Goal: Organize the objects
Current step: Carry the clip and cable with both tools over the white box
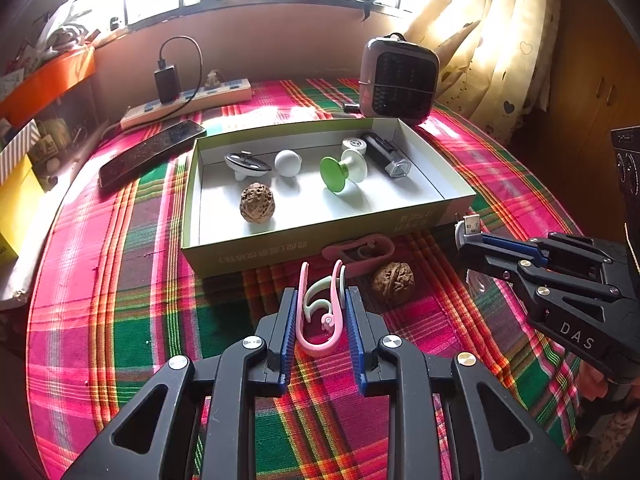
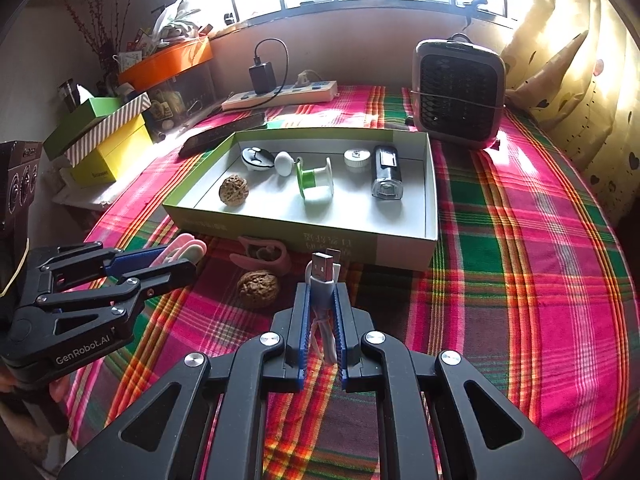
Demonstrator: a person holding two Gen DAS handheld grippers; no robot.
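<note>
Two handheld grippers, each with a small item in its jaws, hover in front of an open green box [image 1: 280, 258] on a plaid tablecloth [image 1: 120, 320].

Left of the box's near wall, the left gripper [image 1: 321, 306] pinches a pink clip [image 1: 320, 312]; a second pink clip [image 2: 262, 256] and a walnut [image 2: 258, 289] lie against and just before that wall; to the right, the right gripper [image 2: 322, 300] clamps a folded USB cable [image 2: 323, 280]. Inside the box sit another walnut [image 1: 257, 202] and a green spool [image 2: 314, 180].
</note>
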